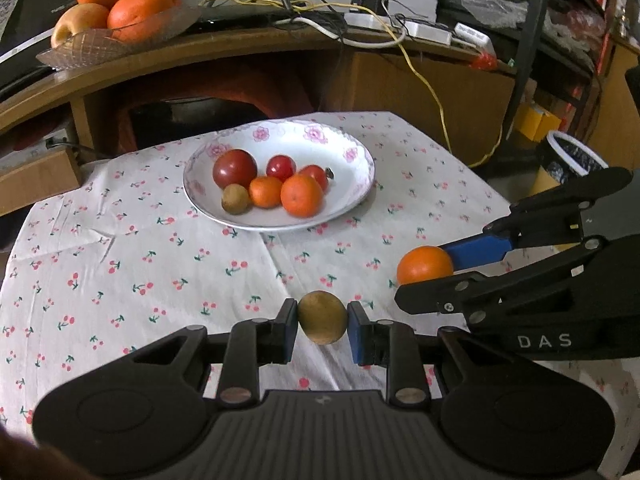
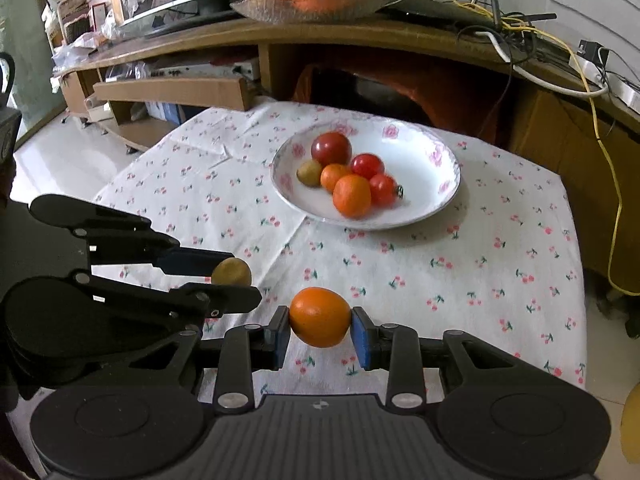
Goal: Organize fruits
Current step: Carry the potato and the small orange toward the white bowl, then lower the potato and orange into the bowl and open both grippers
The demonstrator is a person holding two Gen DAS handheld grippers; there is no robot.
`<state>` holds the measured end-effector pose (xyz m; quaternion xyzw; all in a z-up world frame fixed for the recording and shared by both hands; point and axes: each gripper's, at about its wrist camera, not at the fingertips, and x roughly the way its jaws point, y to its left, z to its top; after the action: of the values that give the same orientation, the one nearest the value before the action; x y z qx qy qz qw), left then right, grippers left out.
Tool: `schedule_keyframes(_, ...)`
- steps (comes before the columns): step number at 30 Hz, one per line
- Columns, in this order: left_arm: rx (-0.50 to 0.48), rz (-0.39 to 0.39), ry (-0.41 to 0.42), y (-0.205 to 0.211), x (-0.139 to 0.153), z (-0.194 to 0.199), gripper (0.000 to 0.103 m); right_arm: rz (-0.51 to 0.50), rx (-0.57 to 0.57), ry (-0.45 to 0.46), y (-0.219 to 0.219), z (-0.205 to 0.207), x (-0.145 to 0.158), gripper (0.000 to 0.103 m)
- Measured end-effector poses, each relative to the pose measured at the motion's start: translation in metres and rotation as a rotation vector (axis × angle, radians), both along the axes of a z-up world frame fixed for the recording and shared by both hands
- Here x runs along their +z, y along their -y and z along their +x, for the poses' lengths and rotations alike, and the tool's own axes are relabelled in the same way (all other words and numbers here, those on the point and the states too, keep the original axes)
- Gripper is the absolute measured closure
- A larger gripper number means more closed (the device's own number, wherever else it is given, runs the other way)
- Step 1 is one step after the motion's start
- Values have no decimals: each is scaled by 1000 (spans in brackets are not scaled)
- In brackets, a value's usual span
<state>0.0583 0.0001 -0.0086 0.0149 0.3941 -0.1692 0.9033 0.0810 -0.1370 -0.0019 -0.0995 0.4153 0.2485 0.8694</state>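
Note:
My left gripper (image 1: 322,330) is shut on a brown kiwi (image 1: 322,317), held above the cherry-print tablecloth (image 1: 120,272). My right gripper (image 2: 320,330) is shut on an orange (image 2: 320,317). Each sees the other: the right gripper with its orange (image 1: 425,265) is at the right of the left view, the left one with the kiwi (image 2: 231,272) at the left of the right view. Ahead stands a white floral plate (image 1: 352,160), also in the right view (image 2: 436,160), holding several fruits: tomatoes, small oranges and a kiwi (image 1: 236,199).
A wooden desk (image 1: 248,46) rises behind the table with a glass dish of big oranges and an apple (image 1: 120,12), cables and a power strip (image 1: 420,28). A yellow cable (image 1: 436,96) hangs down at the right. A wastebasket (image 1: 576,156) stands right of the table.

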Motion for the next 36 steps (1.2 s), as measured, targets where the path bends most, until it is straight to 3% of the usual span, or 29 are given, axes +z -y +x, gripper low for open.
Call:
schedule_keyframes(13, 41, -15, 32, -4, 13, 16, 71, 19, -23, 41, -2, 15, 14, 71)
schedule_keyframes(22, 56, 13, 76, -2, 27, 48, 72, 40, -63, 70, 0, 44, 23, 70)
schedule_keyframes(36, 86, 40, 47, 3, 7, 104, 72, 6, -87, 82, -2, 103, 7, 70)
